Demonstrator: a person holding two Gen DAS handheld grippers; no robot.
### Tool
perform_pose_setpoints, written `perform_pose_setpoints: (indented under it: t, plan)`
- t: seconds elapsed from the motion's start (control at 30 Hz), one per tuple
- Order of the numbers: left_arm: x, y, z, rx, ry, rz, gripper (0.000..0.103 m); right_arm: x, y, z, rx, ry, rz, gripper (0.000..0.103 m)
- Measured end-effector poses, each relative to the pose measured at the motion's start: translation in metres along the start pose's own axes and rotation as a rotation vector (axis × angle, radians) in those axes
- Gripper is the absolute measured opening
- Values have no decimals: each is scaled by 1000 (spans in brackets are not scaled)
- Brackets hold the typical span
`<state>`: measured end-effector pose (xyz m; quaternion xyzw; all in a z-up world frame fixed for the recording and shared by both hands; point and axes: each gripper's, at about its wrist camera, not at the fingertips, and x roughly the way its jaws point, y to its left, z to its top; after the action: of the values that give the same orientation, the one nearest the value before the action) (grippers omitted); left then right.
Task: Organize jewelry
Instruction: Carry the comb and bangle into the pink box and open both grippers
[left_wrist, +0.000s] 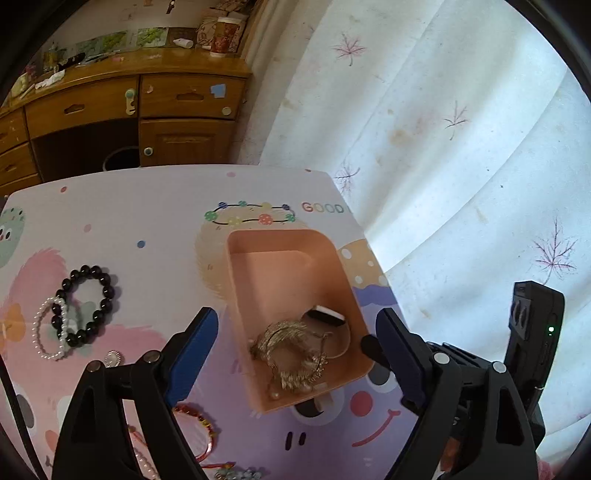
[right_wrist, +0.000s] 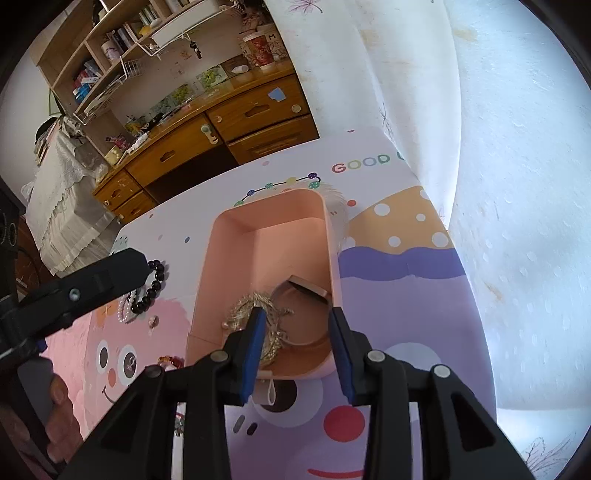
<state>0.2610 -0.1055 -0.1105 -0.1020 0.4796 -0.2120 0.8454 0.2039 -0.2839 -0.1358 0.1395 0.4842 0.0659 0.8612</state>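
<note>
Jewelry is split between two places: a gold chain tangle (left_wrist: 291, 354) and a bangle with a dark clasp (left_wrist: 327, 317) already lie in the near end of the pink tray (left_wrist: 258, 240), which sits by the table's (left_wrist: 147, 206) right edge, while a black bead bracelet (left_wrist: 88, 306), a pearl bracelet (left_wrist: 48, 332), a small silver ring (left_wrist: 112, 358) and a red-and-gold bangle (left_wrist: 199, 424) lie loose toward the left edge. The tray looks placed as the collecting spot, within reach of both hands.

The right gripper (right_wrist: 297, 332) hangs over the tray's near end, jaws moderately apart with nothing between them, probably just having let a piece go or about to adjust the bangle. The left gripper (left_wrist: 295, 350) is spread wide and empty, straddling the tray's near corner from above. Judging by what lies outside, roughly half the sorting is left; the bead bracelets near the left edge seem the natural next pick for the left gripper.
</note>
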Motion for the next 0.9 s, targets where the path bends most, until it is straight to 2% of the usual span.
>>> perform_pose_setpoints:
  t: [0.1,0.27,0.33,0.5,0.6,0.73,0.9]
  plan:
    - [-6,14,-4,-24,17,45,86,-5,3,-7,3,-7,7,35]
    - [-25,47,-19,-48,49,184,86,-15,15,-26,19,-5,23,35]
    - [-32,62,-26,-57,79,237,86,-17,22,-36,17,10,41,35]
    - [-61,105,-47,-72,103,299,86,-20,54,-69,-1,75,52,35]
    - [-79,124,-57,-50,97,302,86,-21,78,-90,-10,102,80,35]
    - [-93,142,-65,-2,121,264,86,-21,118,-116,-27,128,84,35]
    - [-101,156,-77,127,173,194,86,-9,163,-145,-19,126,61,35]
